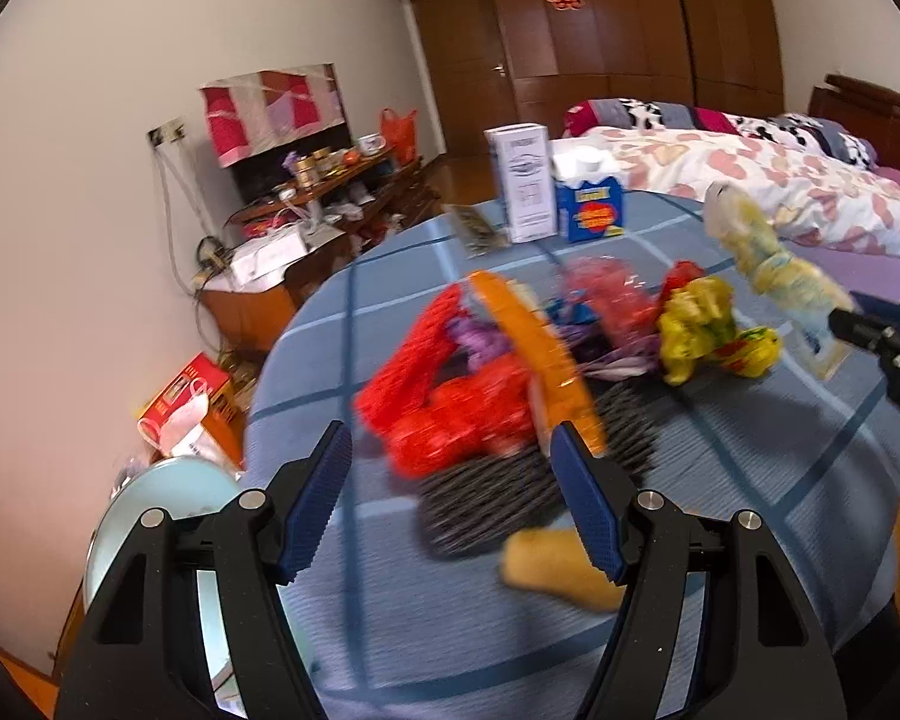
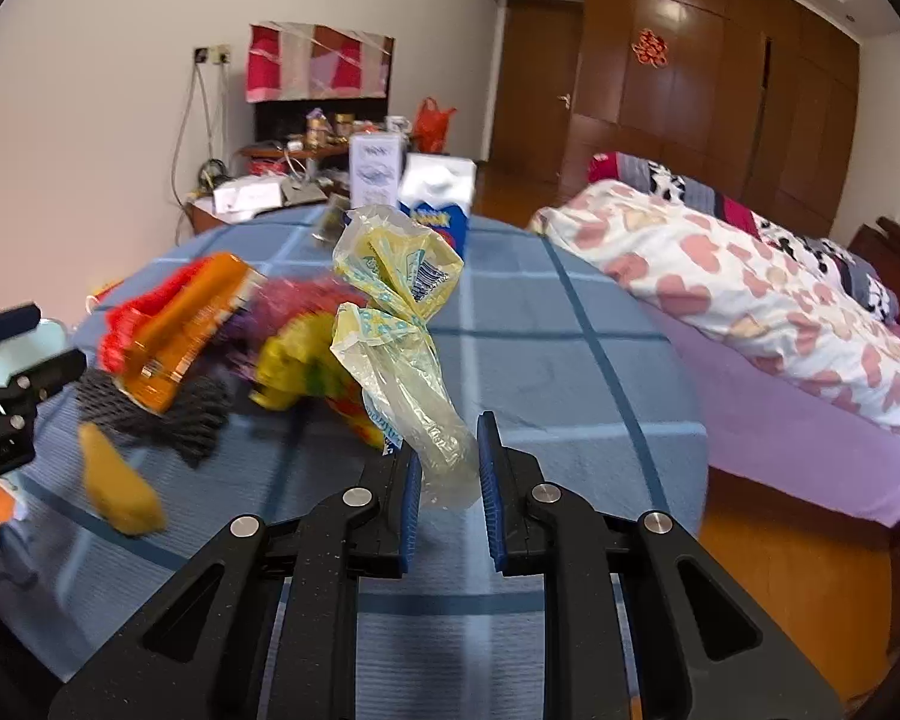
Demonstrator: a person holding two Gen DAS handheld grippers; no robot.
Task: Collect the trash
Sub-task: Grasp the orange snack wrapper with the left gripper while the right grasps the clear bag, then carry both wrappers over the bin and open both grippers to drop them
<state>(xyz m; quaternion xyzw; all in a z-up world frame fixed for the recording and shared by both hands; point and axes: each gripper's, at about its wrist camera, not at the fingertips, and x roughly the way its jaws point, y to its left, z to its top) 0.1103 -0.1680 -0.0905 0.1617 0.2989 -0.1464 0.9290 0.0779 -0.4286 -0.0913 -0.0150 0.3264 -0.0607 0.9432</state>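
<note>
Right gripper: jaws clenched on a crumpled clear yellow-printed plastic bag, held upright above the tabletop. Left gripper: jaws released, holding nothing, over the tabletop's near edge. Trash pile, mid-tabletop: red wrapper, orange packet, black mesh, yellow wrapper. Far edge: white carton, blue box.

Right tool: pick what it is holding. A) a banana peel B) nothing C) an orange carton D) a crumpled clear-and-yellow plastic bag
D: the right tool is closed on the neck of the crumpled clear-and-yellow plastic bag, which stands up from between its blue pads above the blue checked tablecloth.
</note>
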